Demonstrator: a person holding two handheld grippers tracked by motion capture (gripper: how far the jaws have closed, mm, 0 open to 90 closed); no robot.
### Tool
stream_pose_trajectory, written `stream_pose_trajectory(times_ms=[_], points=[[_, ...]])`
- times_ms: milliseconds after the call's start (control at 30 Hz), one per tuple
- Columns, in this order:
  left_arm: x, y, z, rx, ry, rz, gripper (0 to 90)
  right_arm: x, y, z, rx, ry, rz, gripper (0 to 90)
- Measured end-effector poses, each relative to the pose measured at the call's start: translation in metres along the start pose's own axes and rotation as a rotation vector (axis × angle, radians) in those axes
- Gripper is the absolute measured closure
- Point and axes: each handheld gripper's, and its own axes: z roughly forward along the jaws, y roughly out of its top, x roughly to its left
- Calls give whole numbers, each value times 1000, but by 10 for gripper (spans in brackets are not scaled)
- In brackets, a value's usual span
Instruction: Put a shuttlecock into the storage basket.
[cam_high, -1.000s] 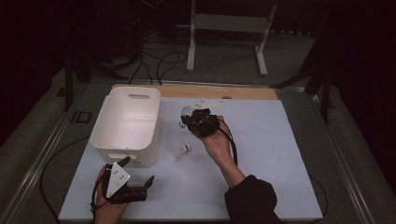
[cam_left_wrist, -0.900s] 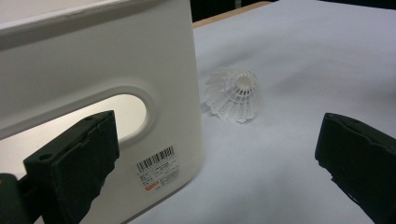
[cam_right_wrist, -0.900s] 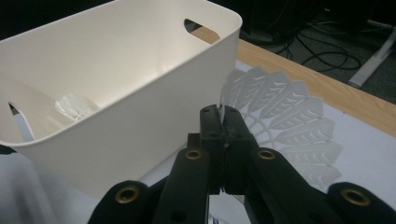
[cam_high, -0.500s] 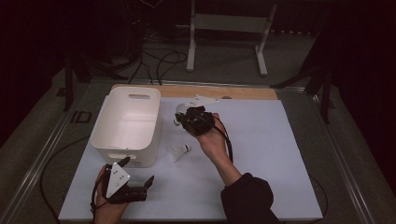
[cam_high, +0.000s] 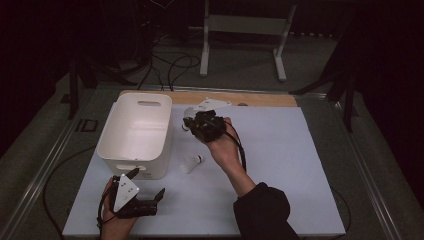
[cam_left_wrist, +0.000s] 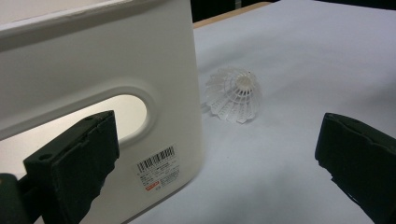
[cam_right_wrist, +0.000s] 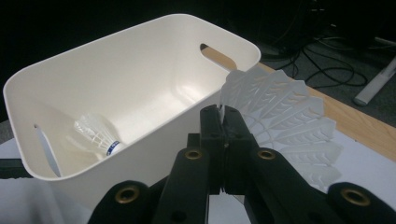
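A white plastic bin (cam_high: 135, 131) stands on the left half of the white table mat. My right gripper (cam_high: 190, 124) hovers by the bin's right rim. In the right gripper view my right gripper (cam_right_wrist: 224, 125) is shut on the feather skirt of a white shuttlecock (cam_right_wrist: 280, 126), just short of the bin (cam_right_wrist: 140, 51). Another shuttlecock (cam_right_wrist: 96, 133) lies inside it. A third shuttlecock (cam_high: 191, 162) rests on the mat right of the bin. My left gripper (cam_high: 146, 183) sits low at the bin's near wall, open and holding nothing. From the left gripper (cam_left_wrist: 215, 163), that shuttlecock (cam_left_wrist: 233, 95) lies ahead beside the bin wall (cam_left_wrist: 93, 70).
A wooden strip (cam_high: 260, 99) runs along the mat's far edge. Behind the table stand a metal frame (cam_high: 240, 30) and loose cables (cam_high: 170, 62) on the floor. The right half of the mat (cam_high: 290, 155) is bare.
My right gripper has carried its shuttlecock a little left, closer to the bin's right rim. The left gripper and the shuttlecock on the mat have stayed put.
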Motion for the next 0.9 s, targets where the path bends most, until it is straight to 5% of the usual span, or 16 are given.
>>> stream_pose_trajectory(times_ms=[900], points=[[0,0,0,0,1,-1,3,6,18,2,-37,10,-15,895]])
